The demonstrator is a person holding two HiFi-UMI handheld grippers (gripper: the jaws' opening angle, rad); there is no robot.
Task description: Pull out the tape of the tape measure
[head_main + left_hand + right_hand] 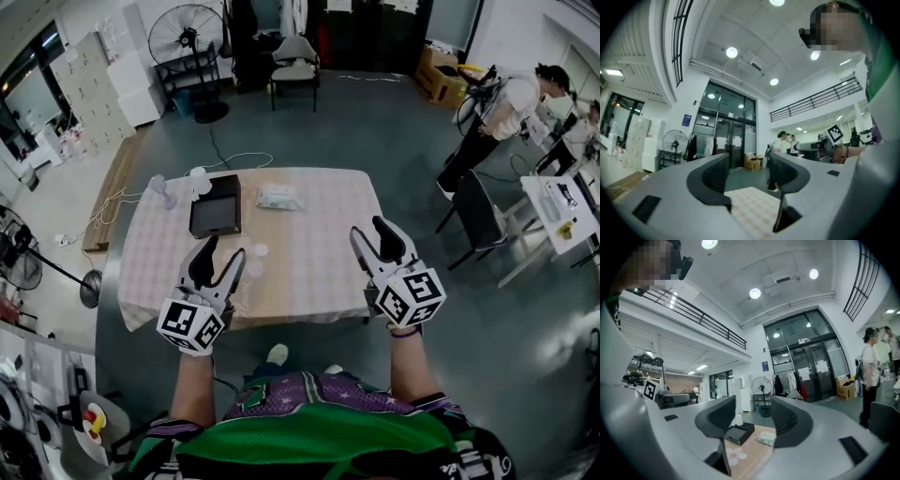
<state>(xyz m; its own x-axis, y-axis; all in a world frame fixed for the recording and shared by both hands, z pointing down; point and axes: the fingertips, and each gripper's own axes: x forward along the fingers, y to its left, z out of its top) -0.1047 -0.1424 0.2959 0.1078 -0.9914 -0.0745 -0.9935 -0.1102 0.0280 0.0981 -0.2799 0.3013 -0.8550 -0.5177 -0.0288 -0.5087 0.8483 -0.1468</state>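
Note:
I cannot pick out a tape measure in any view. A table with a checked cloth [319, 253] stands in front of me. My left gripper [223, 251] hovers over its near left edge, jaws apart and nothing between them; in the left gripper view the left gripper [747, 164] shows only cloth [754, 206] in its gap. My right gripper [372, 231] hangs over the near right edge, also open and empty. In the right gripper view the right gripper [752, 411] frames a black box [739, 433], a white packet [766, 439] and small white discs [733, 456].
On the table lie the black box [216, 204], the white packet [277, 197], small white discs [255, 253] and pale objects at the far left corner [169, 190]. A fan [187, 37] and a chair [295, 66] stand beyond. People [497, 112] stand by desks [562, 211] at right.

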